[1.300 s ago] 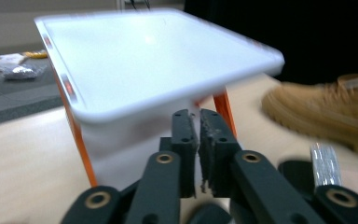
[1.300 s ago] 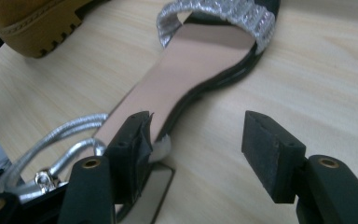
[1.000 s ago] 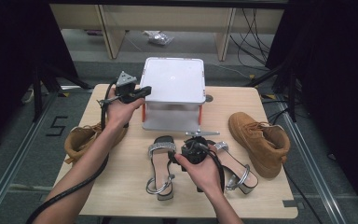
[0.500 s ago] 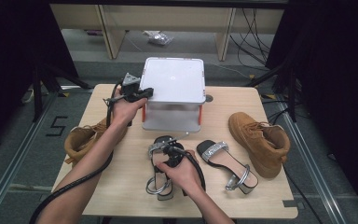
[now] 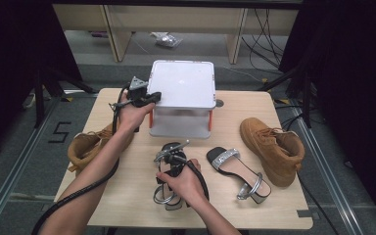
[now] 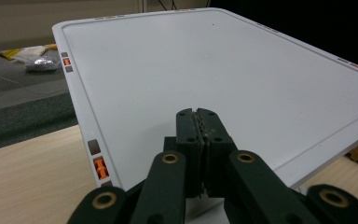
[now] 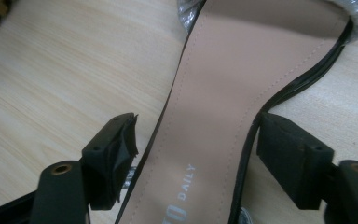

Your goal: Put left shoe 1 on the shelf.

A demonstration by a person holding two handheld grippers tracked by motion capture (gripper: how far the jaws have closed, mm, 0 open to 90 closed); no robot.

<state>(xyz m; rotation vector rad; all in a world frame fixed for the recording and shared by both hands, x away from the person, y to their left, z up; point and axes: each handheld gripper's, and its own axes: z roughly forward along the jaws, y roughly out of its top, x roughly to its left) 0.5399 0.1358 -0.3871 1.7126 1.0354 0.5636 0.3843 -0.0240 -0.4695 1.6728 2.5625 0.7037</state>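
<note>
Black tongs in the right hand [image 5: 172, 157] hang low over the left sandal [image 5: 169, 183], which lies flat on the pale wooden worktop [image 5: 127, 196] just in front of the white shelf stand [image 5: 182, 84]. In the right gripper view these right tongs [image 7: 196, 154] have their jaws spread wide, one on each side of the sandal's tan insole [image 7: 214, 107]; they have just been opening, and the pads stand clear of the shoe's edges, the right one close beside a thin black strap [image 7: 303, 79]. The left tongs [image 5: 147, 97] sit at the left edge of the stand's top; in the left gripper view the left tongs [image 6: 198, 122] are pressed together with nothing between them, poised just above the white surface [image 6: 223, 60]. A second sandal [image 5: 237, 171] lies to the right of the first, well apart from it. One tan boot [image 5: 271, 147] stands at the worktop's right side, another boot [image 5: 85, 147] at its left edge.
</note>
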